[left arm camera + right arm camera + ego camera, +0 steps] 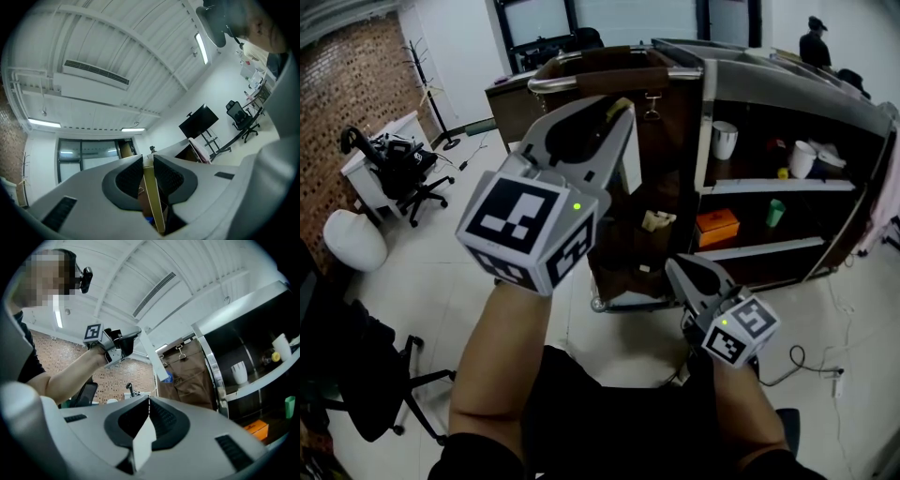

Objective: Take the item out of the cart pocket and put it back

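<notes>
My left gripper (623,108) is raised high in front of the cart (787,89), shut on a thin flat item (630,159) that is white with a blue end. In the left gripper view the same item (153,197) shows edge-on, tan, pinched between the pads. From the right gripper view the left gripper (133,336) holds the item (157,359) just before the brown fabric pocket (187,376) on the cart's side. My right gripper (675,264) is lower, near the cart's base. Its jaws (149,399) are shut, with a thin white sheet (143,439) between them.
The cart's open shelves hold white cups (724,139), an orange box (717,225) and a green cup (775,212). Office chairs (412,178) and a white stool (354,239) stand to the left. A cable (806,361) lies on the floor at right.
</notes>
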